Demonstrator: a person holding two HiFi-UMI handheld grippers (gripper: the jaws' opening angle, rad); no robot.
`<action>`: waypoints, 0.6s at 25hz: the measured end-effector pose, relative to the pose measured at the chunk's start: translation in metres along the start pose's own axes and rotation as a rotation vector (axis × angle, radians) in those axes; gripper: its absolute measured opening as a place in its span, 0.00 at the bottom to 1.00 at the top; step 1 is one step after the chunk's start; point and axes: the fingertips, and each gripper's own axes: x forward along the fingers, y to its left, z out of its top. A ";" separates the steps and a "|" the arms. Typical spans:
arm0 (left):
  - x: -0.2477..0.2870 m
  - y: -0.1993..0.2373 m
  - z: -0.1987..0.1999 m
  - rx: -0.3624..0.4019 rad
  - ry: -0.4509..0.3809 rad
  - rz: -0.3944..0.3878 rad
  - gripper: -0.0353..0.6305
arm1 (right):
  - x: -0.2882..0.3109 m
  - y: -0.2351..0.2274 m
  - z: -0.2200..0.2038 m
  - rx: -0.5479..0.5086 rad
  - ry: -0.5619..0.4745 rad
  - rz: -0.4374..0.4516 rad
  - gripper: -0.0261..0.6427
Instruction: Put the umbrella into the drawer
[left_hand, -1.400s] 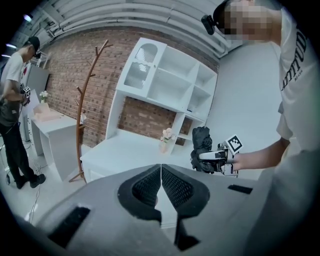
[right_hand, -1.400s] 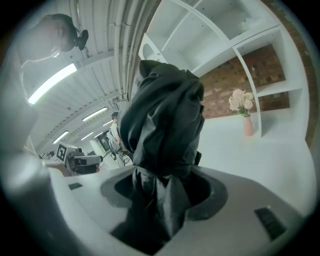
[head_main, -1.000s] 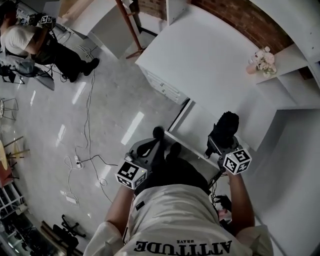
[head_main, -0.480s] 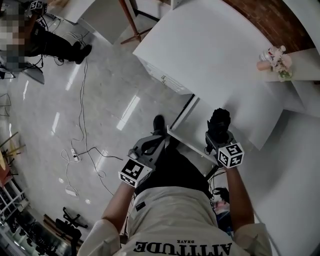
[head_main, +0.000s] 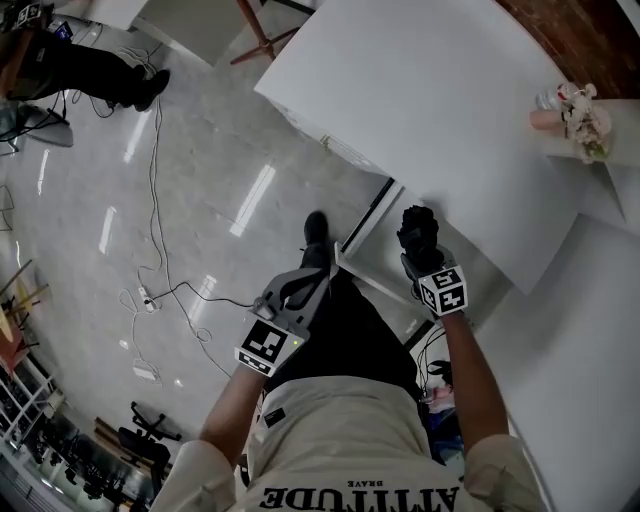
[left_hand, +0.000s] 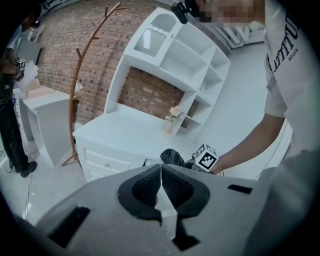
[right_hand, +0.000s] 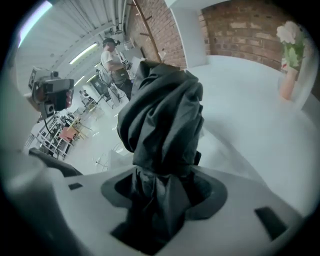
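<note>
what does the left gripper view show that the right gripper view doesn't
Only the left gripper view: the left gripper shut and empty, the drawer fronts, the wearer's forearm. Only the right gripper view: the right gripper shut on the umbrella, and ceiling lights. Both: the umbrella, desk, vase and brick wall.

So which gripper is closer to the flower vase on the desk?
Right. The right gripper, shut on the folded black umbrella, is at the desk edge, short of the flower vase. The left gripper, shut and empty, is farther off, by the person's leg.
</note>
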 end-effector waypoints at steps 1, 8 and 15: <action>0.002 0.001 -0.001 -0.001 0.002 -0.004 0.09 | 0.008 -0.002 -0.005 0.001 0.022 -0.001 0.41; 0.006 0.009 -0.011 -0.013 0.024 -0.016 0.09 | 0.047 -0.013 -0.032 0.034 0.132 -0.054 0.41; 0.006 0.024 -0.024 -0.041 0.051 -0.025 0.09 | 0.074 -0.032 -0.051 0.081 0.238 -0.121 0.41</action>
